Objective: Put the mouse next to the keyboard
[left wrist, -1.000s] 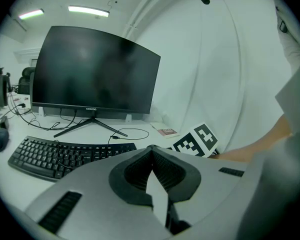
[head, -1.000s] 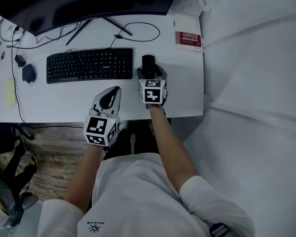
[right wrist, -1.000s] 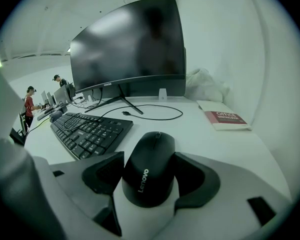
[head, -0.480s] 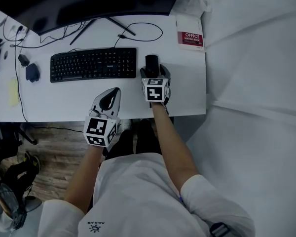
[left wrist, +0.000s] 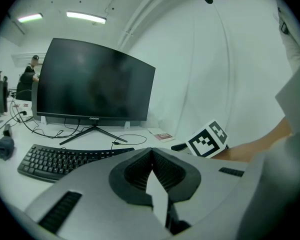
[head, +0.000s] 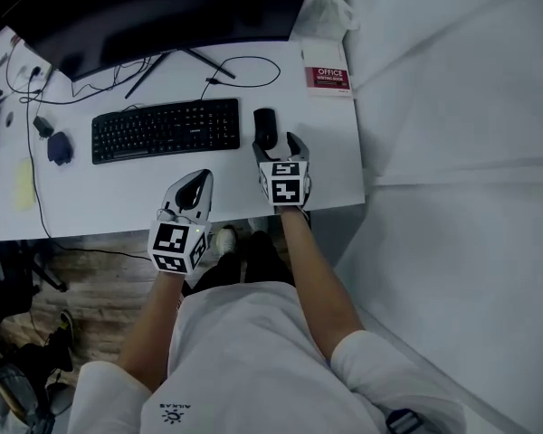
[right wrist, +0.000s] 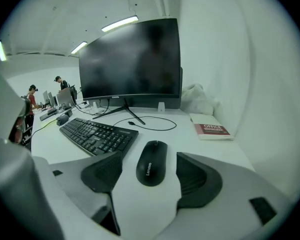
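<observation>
Your right gripper (head: pixel 281 148) has its jaws wide apart, and they have just been opening. The mouse (right wrist: pixel 152 162) lies flat on the white tabletop (head: pixel 109 193) in the gap between them, and neither pad touches it. It is just beside the right end of the keyboard (head: pixel 166 129), with a narrow strip of tabletop between the two. Your left gripper (head: pixel 191 191) is above the front part of the tabletop, nearer to you than the keyboard. Its jaws are pressed together with nothing in them. A red book (head: pixel 328 79) lies near the far right corner.
</observation>
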Demonstrator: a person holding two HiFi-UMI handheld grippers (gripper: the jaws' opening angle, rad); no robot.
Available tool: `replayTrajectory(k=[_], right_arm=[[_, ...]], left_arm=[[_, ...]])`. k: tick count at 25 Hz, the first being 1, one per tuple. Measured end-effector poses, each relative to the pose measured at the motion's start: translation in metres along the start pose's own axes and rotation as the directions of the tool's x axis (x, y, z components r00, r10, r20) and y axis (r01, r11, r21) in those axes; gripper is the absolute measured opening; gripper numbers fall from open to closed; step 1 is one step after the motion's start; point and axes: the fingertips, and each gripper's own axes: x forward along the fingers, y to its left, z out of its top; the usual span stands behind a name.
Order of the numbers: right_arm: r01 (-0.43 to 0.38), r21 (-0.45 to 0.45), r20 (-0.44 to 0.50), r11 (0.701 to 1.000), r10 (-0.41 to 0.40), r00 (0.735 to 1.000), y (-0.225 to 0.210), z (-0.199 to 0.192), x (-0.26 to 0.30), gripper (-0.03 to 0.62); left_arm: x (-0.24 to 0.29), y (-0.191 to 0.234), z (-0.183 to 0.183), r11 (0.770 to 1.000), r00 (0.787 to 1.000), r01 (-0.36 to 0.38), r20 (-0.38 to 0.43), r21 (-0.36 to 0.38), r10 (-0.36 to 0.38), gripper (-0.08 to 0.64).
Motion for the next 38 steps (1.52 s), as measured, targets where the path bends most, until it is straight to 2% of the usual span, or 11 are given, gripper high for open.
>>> replayTrajectory(k=[1,4,7,9,13,21,28,35,38], right_arm=[[-0.004,0.000,0.016,1.000,0.004,1.000,0.002,0.002,-0.010,0.341],[-0.013,0.028,0.073,1.000,0.011,0.997,0.009,0.007,-0.043,0.166],[-0.064,0.096,0.125,0.993,0.052,0.991,0.019,0.010,-0.079,0.068],[-0.099,0.118,0.161,0.988,0.079,0.984,0.028,0.014,-0.104,0.035],[-0.158,0.127,0.244,0.979,0.123,0.962,0.034,0.025,-0.150,0.018],[-0.234,0.092,0.333,0.968,0.192,0.923,0.027,0.029,-0.223,0.018],[-0.265,0.091,0.365,0.960,0.215,0.906,0.000,0.026,-0.268,0.018],[-0.264,0.085,0.386,0.961,0.212,0.898,-0.023,0.025,-0.283,0.018],[-0.267,0.091,0.383,0.959,0.214,0.899,-0.028,0.023,-0.281,0.018]], left_arm=[[-0.003,-0.002,0.002,1.000,1.000,0.008,0.008,0.003,-0.008,0.011],[-0.013,-0.010,0.008,0.999,0.999,0.037,0.027,0.014,-0.037,0.011],[-0.022,-0.019,0.013,0.997,0.997,0.068,0.040,0.028,-0.069,0.011],[-0.031,-0.026,0.019,0.995,0.995,0.089,0.050,0.044,-0.091,0.011],[-0.043,-0.037,0.033,0.990,0.990,0.109,0.084,0.084,-0.116,0.011],[-0.057,-0.056,0.048,0.990,0.986,0.105,0.119,0.092,-0.116,0.011],[-0.065,-0.072,0.049,0.995,0.991,0.045,0.121,0.089,-0.056,0.011],[-0.062,-0.107,0.057,0.988,0.986,0.098,0.123,0.121,-0.113,0.011],[-0.062,-0.113,0.060,0.989,0.984,0.104,0.131,0.107,-0.118,0.011]])
